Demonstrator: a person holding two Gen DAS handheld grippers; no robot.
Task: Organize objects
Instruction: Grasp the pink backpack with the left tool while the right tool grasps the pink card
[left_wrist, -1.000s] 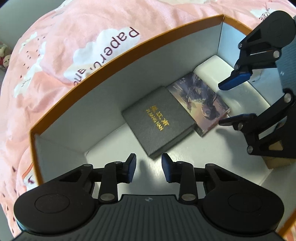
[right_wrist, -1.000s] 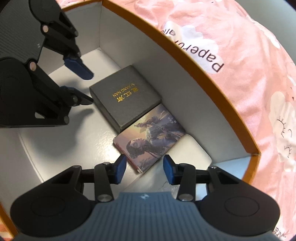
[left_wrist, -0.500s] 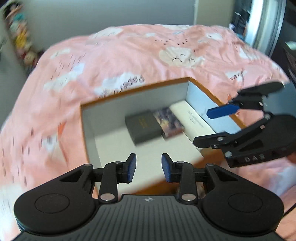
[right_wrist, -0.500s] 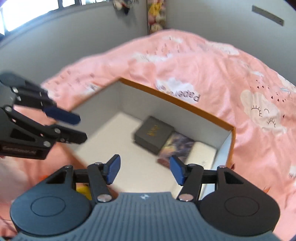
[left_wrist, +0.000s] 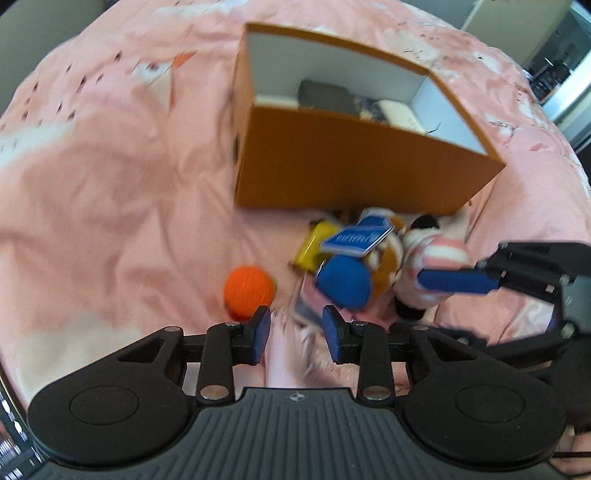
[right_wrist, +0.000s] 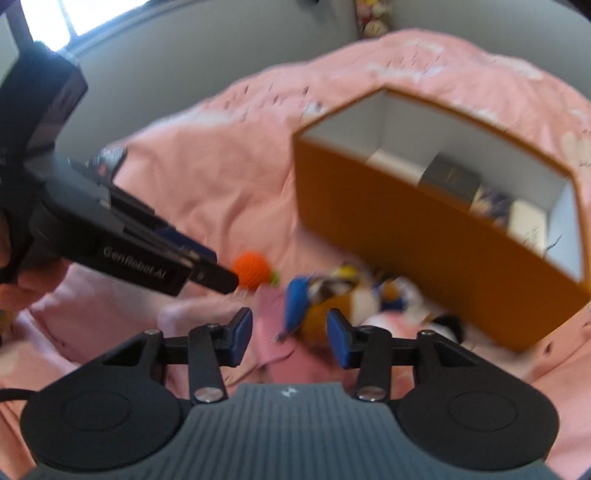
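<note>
1. An orange cardboard box (left_wrist: 354, 173) with a white inside is sitting open on a bed covered by a pink bedspread (left_wrist: 122, 177).
2. Inside the box, a dark grey case (right_wrist: 448, 181), a picture-printed case (right_wrist: 493, 203) and a white item (right_wrist: 526, 221) are lying side by side on its floor.
3. A blurred pile of loose things is lying on the bedspread just in front of the box's near wall: a blue card (left_wrist: 356, 240), a yellow item (left_wrist: 314, 247), a blue round item (left_wrist: 343, 282) and a pink-and-white striped soft toy (left_wrist: 439, 258).
4. An orange knitted ball (left_wrist: 249, 291) is lying apart to the left of the pile.
5. The left hand-held gripper (left_wrist: 295, 334) is hovering above the bedspread between the ball and the pile, its jaws narrowly apart and holding nothing.
6. The right hand-held gripper (right_wrist: 290, 338) is hanging over the pile, its jaws closing with nothing gripped between them.
7. Grey walls are rising beyond the bed.
</note>
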